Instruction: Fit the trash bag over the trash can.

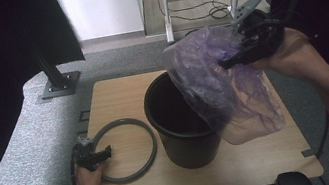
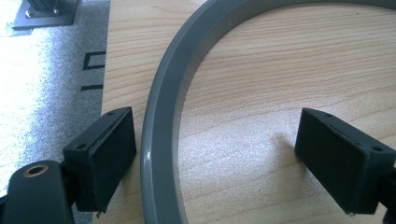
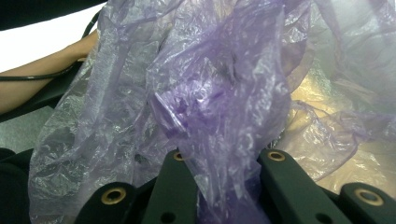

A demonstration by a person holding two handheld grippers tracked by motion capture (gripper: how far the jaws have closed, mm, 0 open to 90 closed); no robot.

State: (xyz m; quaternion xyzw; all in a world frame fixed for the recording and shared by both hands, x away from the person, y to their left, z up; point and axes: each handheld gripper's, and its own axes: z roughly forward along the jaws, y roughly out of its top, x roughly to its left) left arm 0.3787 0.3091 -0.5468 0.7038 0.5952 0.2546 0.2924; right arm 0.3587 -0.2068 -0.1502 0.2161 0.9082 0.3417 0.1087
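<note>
My right hand-held gripper [image 1: 242,54] is raised over the far right part of the tabletop [image 1: 117,93], its jaws pressed together on a bunched fold of the purple plastic bag [image 1: 217,83]. The bag hangs from that pinch and drapes over the right rim of the black bucket [image 1: 180,135], which stands upright near the middle of the tabletop. My left hand-held gripper [image 1: 99,155] sits low at the near left, jaws spread astride the left side of the grey ring [image 1: 145,135]; the ring lies flat just left of the bucket.
</note>
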